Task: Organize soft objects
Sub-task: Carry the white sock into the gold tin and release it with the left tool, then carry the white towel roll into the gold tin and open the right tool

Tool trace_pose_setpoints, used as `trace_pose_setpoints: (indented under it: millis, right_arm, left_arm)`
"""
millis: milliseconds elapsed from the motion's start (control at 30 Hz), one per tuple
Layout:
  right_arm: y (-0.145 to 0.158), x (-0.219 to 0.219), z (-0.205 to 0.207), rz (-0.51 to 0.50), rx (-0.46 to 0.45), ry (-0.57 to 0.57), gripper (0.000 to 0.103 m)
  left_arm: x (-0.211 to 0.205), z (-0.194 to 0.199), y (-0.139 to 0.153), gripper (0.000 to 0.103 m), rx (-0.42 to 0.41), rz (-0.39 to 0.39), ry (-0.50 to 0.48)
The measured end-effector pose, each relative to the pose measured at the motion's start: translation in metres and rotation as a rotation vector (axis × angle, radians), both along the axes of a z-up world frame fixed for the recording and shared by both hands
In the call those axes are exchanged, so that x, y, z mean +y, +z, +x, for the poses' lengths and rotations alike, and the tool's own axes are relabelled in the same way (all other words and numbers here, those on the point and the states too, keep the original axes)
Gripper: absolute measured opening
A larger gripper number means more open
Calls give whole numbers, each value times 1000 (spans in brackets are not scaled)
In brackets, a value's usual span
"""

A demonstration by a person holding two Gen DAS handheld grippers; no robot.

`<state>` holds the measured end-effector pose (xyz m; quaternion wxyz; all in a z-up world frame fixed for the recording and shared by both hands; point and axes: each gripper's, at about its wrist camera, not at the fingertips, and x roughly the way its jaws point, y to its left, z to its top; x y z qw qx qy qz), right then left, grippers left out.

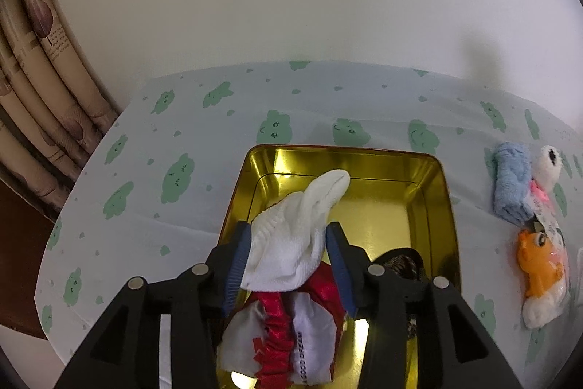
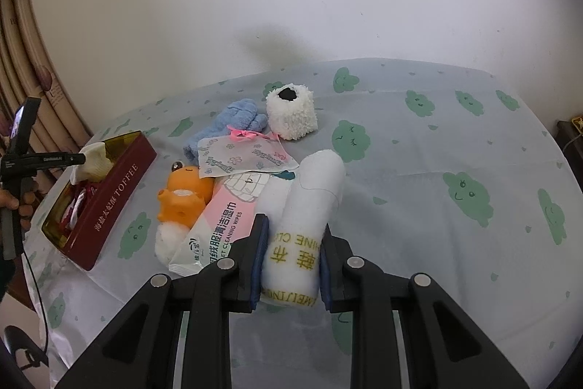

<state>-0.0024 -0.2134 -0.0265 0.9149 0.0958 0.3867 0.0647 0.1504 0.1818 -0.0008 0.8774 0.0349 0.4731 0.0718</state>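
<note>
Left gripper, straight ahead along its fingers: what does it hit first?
The white sock already between the left gripper's fingers; the right pad shows a gap, so it looks released or nearly so. Past the sock, probably the gold floor of the tin, though depth is unclear.

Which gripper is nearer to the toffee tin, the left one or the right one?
Left. The left gripper is over the tin, a white sock between its fingers. The right gripper is off beside the tin, shut on a white roll.
</note>
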Motion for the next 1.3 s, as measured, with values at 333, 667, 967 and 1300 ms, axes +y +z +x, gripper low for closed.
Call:
trace_pose_setpoints:
  millis: [333, 667, 967, 1300]
  right_arm:
    - [5, 3, -1, -27, -20, 31, 22]
    - [9, 20, 1, -54, -25, 63, 22]
    - [27, 67, 17, -69, -16, 172, 22]
    - [39, 142, 20, -88, -18, 351, 22]
  left_arm:
    - [3, -43, 14, 44, -53, -17, 1]
    - [32, -101, 21, 44, -117, -5, 96]
    - [52, -129, 17, 51, -175, 68, 158]
    - [76, -148, 7, 51, -171, 13, 232]
